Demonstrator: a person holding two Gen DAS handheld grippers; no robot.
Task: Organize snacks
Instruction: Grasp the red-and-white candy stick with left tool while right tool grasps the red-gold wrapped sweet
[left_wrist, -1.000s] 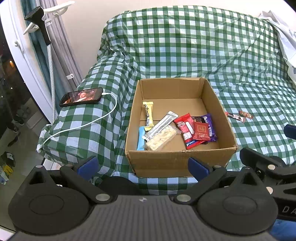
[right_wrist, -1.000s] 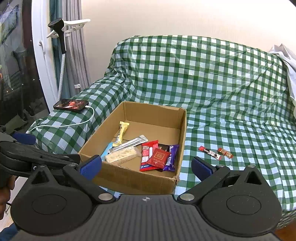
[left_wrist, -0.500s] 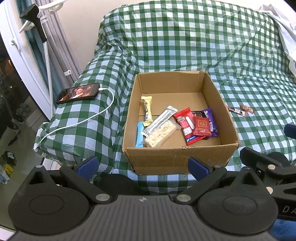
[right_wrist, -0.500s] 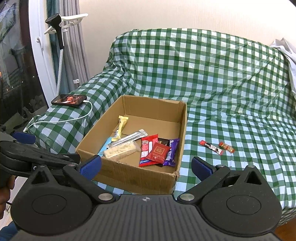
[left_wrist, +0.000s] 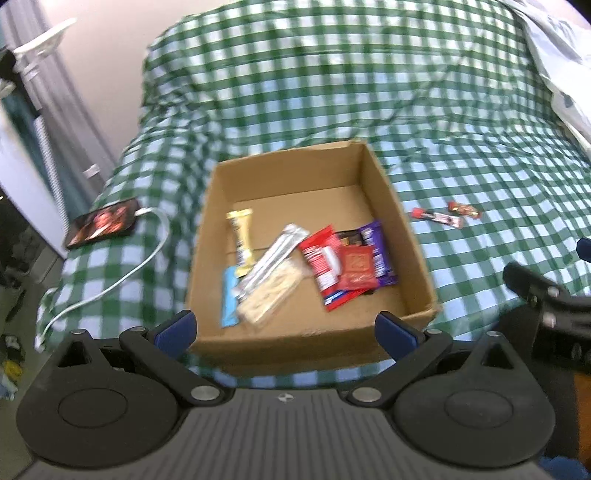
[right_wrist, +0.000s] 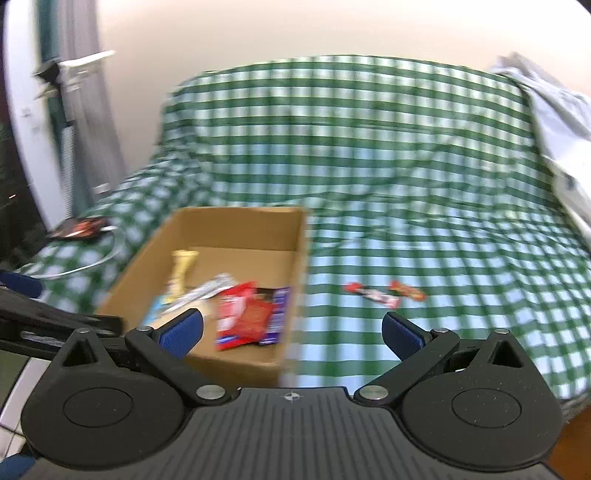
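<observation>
An open cardboard box (left_wrist: 410, 236) (right_wrist: 295, 258) sits on a green checked sofa cover. Inside lie several snack packs: a yellow bar (left_wrist: 242, 236), a silver stick (left_wrist: 273, 254), a pale clear pack (left_wrist: 269, 291), red packs (left_wrist: 356, 267) (right_wrist: 243, 314) and a purple one (left_wrist: 380, 254). On the cover right of the box lie a red-and-white bar (left_wrist: 437, 218) (right_wrist: 373, 293) and a small orange-red candy (left_wrist: 465, 209) (right_wrist: 408, 290). My left gripper (left_wrist: 286, 326) is open over the box's near edge. My right gripper (right_wrist: 291, 326) is open with nothing in it, short of the two loose snacks.
A phone (left_wrist: 103, 223) with a lit screen and a white cable (left_wrist: 122, 280) lies on the sofa arm at left. White cloth (left_wrist: 561, 66) is piled at the sofa's right end. A stand and curtain (right_wrist: 74, 110) are by the left wall.
Both views are now blurred from motion. The left gripper has advanced over the box. The right gripper has swung right, so the box sits further left and the loose snacks nearer centre.
</observation>
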